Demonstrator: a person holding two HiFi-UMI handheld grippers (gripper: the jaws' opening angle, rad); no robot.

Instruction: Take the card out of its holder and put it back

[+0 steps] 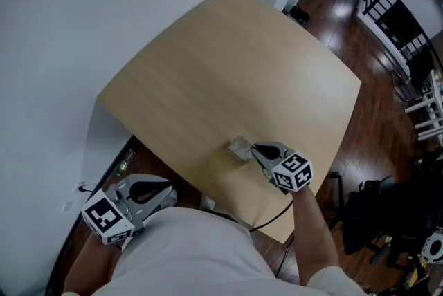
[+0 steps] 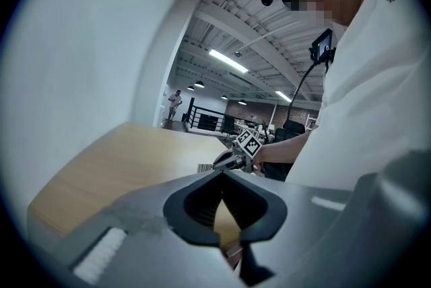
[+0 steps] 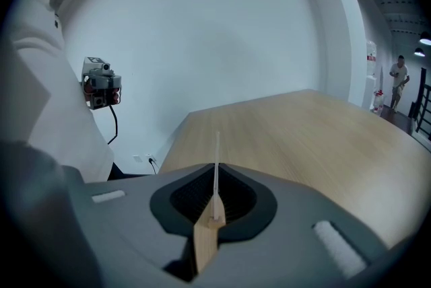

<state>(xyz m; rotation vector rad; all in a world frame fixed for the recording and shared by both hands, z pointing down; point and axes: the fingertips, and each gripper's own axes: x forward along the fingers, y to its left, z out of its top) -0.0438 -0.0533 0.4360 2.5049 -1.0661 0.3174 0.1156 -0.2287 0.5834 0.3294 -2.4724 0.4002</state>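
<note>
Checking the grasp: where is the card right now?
The card stands edge-on, clamped in the right tool, close to the person's edge of the table.

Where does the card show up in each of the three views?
Head view: card lower centre on the table, at the tip of the right gripper.
Left gripper view: card small, near centre, just left of that gripper.
Right gripper view: card edge-on, a thin upright sliver between the jaws.
Shared landmark: the wooden table, in all three.
</note>
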